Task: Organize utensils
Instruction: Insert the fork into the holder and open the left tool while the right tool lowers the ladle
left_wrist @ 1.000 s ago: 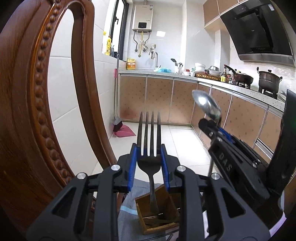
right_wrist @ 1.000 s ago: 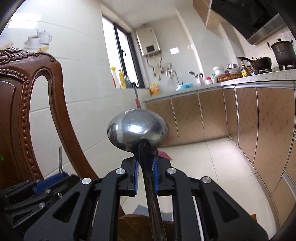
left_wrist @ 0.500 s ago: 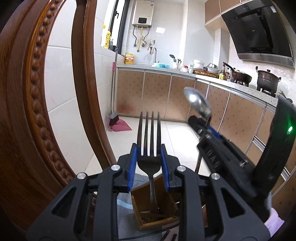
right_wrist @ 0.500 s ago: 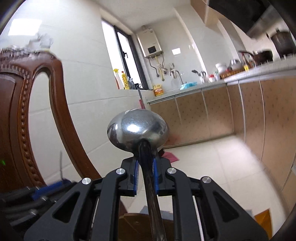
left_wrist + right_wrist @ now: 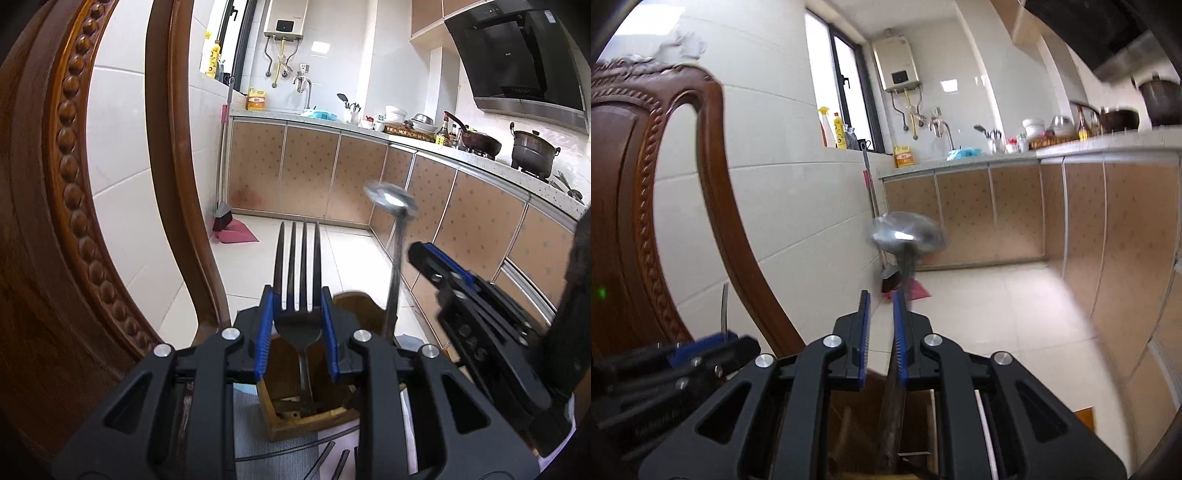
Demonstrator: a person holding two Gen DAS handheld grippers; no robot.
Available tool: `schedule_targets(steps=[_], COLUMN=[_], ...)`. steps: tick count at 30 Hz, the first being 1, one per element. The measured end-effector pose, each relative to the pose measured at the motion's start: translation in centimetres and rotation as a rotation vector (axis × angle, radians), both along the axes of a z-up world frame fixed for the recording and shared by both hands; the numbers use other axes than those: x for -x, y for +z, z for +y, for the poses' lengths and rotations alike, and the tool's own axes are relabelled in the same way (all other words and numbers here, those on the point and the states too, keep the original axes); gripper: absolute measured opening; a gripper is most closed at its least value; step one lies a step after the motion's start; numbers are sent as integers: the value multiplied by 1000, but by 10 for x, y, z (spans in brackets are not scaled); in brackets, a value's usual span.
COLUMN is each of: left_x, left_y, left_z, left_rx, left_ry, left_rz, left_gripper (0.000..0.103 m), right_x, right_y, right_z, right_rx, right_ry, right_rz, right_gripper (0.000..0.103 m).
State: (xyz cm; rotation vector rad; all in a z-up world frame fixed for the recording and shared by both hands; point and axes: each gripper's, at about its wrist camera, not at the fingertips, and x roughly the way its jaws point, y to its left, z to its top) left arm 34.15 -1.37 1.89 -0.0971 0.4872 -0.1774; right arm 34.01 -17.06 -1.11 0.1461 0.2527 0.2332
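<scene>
Two utensils are on their way in, and neither is properly settled yet. The left gripper (image 5: pixel 297 325) is clamped on the neck of a metal fork (image 5: pixel 298 258). The tines stand straight up, and the handle hangs down into the nearer, square compartment of the wooden utensil holder (image 5: pixel 295 421). I cannot tell whether the handle's end touches the bottom of that compartment.

The right gripper (image 5: pixel 881 321), above and to the right of the holder, has just been closing its jaws a little. They stand narrowly apart, with floor showing through the gap. The handle of the metal spoon (image 5: pixel 907 234) runs along the inner face of the right-hand pad and is not pinched between the two. From the left wrist view the spoon stands apart from that gripper's tip, bowl up and blurred, with its handle dropping behind the holder's far rim. To my eye the spoon is loose and sliding into the holder.

So the spoon looks as good as placed, though its resting spot inside the holder is hidden. What is left for the fork is to let go so that it stands on its own. A carved wooden chair back (image 5: pixel 55 221) rises just left of the holder. Whether more cutlery is waiting, the pictures do not show.
</scene>
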Motion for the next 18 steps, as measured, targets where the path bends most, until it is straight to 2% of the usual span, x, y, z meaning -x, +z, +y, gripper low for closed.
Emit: schedule_targets(steps=[2,4,8,12,13,14,16,18], left_x=[1,1,0,-3,-3,-3,-2,-1], left_y=[-4,-7,-12,-16,-16,-15,-13,-11], left_z=[-1,-1,1,3,4,3,1,-2], left_rx=[3,6,10,18,23,21,13,6], left_ry=[-4,-9,-11,-8,-11,-13,-17,-23], left_rz=[10,14,26,44,46,44,35,26], left_gripper=[24,24,24,24,24,24,24,24], right_x=[10,15,16,21,23,25,28,28], right_y=[-1,-4,-8,3,7,14,27,39], right_z=[-1,0,-2,-5,-9,-14,-31,-48], right_rx=[9,20,15,-1,-9,-26,-70,-94], right_ry=[7,14,35,60,69,75,62,33], right_rz=[1,13,68,94,105,113,122,135], right_gripper=[3,1,1,3,13,33,55,55])
